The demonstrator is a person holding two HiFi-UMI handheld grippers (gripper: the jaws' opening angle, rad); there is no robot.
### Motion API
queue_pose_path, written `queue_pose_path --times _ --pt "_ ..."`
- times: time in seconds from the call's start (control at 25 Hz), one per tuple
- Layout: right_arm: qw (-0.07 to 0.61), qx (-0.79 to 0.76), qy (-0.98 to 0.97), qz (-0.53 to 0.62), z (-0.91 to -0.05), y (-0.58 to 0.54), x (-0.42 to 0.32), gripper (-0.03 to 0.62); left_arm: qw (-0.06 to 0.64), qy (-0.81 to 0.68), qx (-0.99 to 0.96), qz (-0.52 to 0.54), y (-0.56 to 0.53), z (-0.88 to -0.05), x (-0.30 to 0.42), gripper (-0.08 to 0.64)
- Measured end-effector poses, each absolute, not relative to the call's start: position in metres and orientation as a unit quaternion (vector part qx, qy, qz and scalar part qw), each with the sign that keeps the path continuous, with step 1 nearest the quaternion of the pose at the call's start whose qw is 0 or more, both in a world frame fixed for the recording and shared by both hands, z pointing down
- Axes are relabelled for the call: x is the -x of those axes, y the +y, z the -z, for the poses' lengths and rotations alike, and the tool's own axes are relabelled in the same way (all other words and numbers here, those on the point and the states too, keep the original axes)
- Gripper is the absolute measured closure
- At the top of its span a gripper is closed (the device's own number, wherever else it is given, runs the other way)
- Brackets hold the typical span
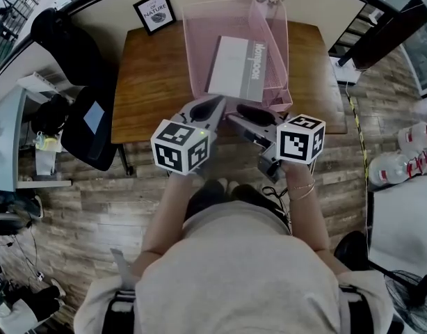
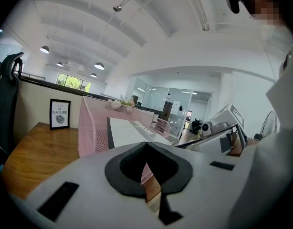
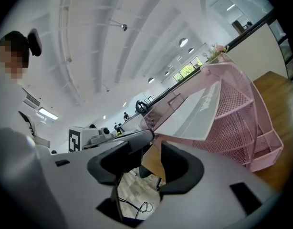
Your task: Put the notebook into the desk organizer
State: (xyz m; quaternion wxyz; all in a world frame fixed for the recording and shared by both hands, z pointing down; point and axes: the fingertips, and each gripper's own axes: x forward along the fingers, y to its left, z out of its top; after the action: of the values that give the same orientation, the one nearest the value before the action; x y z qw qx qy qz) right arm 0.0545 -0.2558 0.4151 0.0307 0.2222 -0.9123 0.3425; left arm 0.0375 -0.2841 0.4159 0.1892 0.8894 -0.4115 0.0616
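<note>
The notebook (image 1: 236, 68) already lies inside the pink organizer (image 1: 197, 47) — so the job looks done — and just in front of the organizer's near edge the left gripper (image 1: 218, 103) is pinched together on nothing and the right gripper (image 1: 238, 115) stands fairly wide and empty — only backing off remains.

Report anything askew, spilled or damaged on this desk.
The notebook is not upright: it lies slanted across the pink mesh desk organizer, and in the right gripper view its near corner seems to jut past the mesh. Nothing else looks spilled or damaged.
</note>
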Motion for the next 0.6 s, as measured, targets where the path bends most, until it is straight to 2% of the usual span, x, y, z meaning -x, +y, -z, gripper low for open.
queue_pose_path --times 0.32,0.6 --pt "-0.006 -0.243 -0.921 -0.305 -0.387 -0.259 -0.067 0.383 0.175 -0.408 -0.895 -0.049 -0.283 -0.404 -0.04 0.554" --pt "-0.023 -0.289 -0.925 -0.246 -0.364 -0.271 -0.079 0.439 0.133 -0.406 -0.904 -0.034 -0.284 -0.38 -0.044 0.548"
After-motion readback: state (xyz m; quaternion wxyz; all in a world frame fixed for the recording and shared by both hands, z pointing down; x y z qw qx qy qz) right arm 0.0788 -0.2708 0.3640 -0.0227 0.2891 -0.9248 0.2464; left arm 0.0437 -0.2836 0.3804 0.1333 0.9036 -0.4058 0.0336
